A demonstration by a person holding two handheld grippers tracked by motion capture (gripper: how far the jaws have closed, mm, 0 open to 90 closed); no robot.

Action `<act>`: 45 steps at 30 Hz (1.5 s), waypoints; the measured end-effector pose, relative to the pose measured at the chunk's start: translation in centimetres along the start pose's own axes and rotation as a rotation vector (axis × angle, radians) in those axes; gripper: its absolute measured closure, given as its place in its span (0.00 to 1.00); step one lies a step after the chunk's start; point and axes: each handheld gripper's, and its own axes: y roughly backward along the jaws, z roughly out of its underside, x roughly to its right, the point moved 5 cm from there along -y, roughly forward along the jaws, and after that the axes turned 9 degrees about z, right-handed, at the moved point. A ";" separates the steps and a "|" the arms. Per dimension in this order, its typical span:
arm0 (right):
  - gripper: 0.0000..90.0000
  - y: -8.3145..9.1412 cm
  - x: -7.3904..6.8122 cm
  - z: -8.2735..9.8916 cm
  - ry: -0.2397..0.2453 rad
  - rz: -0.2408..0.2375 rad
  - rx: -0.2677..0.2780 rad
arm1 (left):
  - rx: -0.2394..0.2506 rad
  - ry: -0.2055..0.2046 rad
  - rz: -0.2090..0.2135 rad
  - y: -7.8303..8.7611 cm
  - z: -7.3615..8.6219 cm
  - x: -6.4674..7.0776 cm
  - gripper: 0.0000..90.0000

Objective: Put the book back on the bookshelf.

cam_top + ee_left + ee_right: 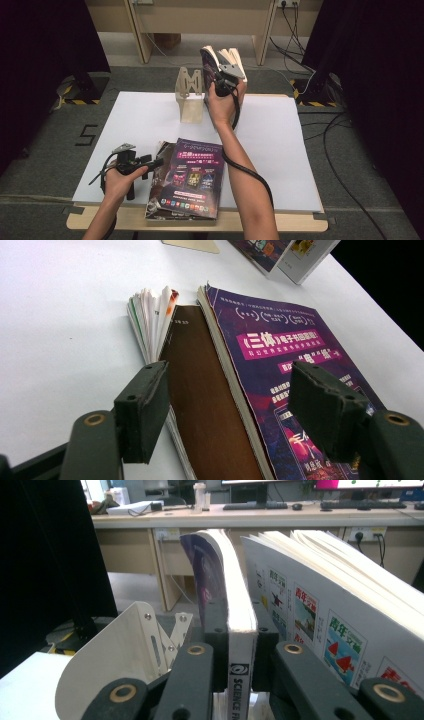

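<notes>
On the white worktop (280, 150), a bookstand (189, 97) sits at twelve o'clock. Your right claw (223, 80) pinches a purple book (240, 625) upright just beside it; pages may splay or slip. Left claw (150, 162) spread beside flat magazines (192, 175).

The high view looks forward and down over the desk (280, 150); both gripper views sit close, sharing its purple book (192, 175) (295, 375).

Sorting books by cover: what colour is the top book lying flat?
Purple cover with pink banners, clearest in the left gripper view.
</notes>
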 end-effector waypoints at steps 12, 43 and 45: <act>0.79 0.7 0.2 -0.2 -0.008 0.006 -0.050 | -0.002 -0.005 0.004 -0.1 0.0 0.3 0.35; 0.67 3.7 0.8 0.4 -0.026 -0.048 -0.063 | -0.007 -0.011 0.006 -0.2 0.0 0.5 0.35; 0.66 3.9 0.9 0.5 -0.028 -0.055 -0.064 | -0.009 -0.010 0.006 -0.2 0.0 0.6 0.35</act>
